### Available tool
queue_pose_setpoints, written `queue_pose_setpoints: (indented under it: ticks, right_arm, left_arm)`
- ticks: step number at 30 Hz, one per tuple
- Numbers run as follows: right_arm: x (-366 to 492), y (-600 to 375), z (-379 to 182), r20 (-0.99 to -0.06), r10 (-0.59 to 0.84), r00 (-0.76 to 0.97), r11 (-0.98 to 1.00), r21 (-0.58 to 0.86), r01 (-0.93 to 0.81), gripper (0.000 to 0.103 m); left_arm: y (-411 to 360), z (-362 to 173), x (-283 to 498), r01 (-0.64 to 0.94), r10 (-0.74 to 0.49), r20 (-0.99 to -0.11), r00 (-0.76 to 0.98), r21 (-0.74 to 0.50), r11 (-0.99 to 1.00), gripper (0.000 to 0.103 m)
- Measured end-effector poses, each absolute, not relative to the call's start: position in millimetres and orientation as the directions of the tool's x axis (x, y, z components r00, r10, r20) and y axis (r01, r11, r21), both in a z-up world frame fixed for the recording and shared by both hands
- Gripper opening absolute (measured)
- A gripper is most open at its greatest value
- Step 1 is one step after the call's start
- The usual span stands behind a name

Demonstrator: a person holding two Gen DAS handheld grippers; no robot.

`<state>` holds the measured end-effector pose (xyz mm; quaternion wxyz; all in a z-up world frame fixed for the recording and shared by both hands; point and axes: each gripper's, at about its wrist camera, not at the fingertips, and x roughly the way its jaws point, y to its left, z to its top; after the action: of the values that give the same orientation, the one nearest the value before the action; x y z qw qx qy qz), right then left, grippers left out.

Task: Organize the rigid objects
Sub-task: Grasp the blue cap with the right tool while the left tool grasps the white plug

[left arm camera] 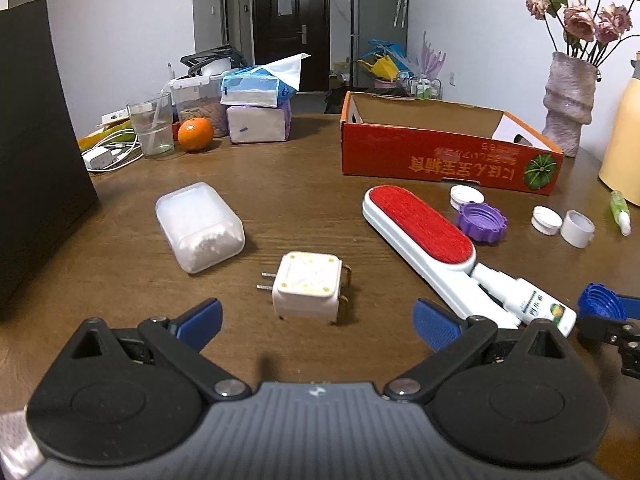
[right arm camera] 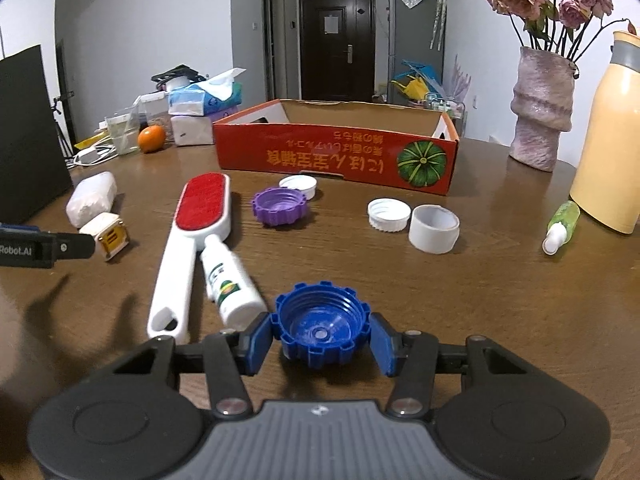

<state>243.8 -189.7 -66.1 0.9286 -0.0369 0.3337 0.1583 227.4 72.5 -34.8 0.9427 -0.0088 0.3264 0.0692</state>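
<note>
The right hand-held gripper [right arm camera: 322,336] is clamped across the ribbed rim of the blue cap [right arm camera: 322,326], judged light, stiff and best held there; the left hand-held gripper [left arm camera: 316,318] stands open just short of the white plug adapter [left arm camera: 308,286]. Both sit on the glossy brown surface [right arm camera: 500,280], with the open red box [right arm camera: 336,152] beyond in a cluttered room.

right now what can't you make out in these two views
- Floor of the red box: hidden by its near wall in both wrist views, so its contents cannot be told.
- Left gripper: in the right wrist view only a black tip shows, cut by the left edge.
- Blue cap: whether the right gripper pads press it or just flank it is unclear.
- Label on the white bottle: too small to read.
</note>
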Motion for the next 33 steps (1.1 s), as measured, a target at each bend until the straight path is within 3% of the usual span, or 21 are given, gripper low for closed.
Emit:
queue_pose_setpoints:
  ticks: [16,23,27,33]
  right_arm:
    - [283.2,-190.8,-67.4,-0.603,0.243,0.76,0.962,0.049,-0.269,0.051]
    - [285.1,-187.1,-70.9,-0.593,0.252,0.765,0.96,0.054,-0.275,0.051]
    - [285.2,-187.0,-71.3,-0.594,0.252,0.764,0.96,0.055,-0.274,0.051]
    - [284.0,-186.9,-72.9,-0.593,0.251,0.765,0.961,0.056,-0.271,0.051]
  left_arm:
    - [85.1,-51.9,271.5,-0.145,0.136,-0.639,0.757,0.038,0.989,0.103]
    - [91.0,-57.0,275.9,-0.162,0.138,-0.652,0.746,0.022,0.986,0.088]
    - [91.4,-58.5,276.3,-0.147,0.122,-0.656,0.745,0.016,0.989,0.07]
    - [88.7,-60.0,275.4,-0.137,0.125,-0.651,0.749,0.032,0.99,0.069]
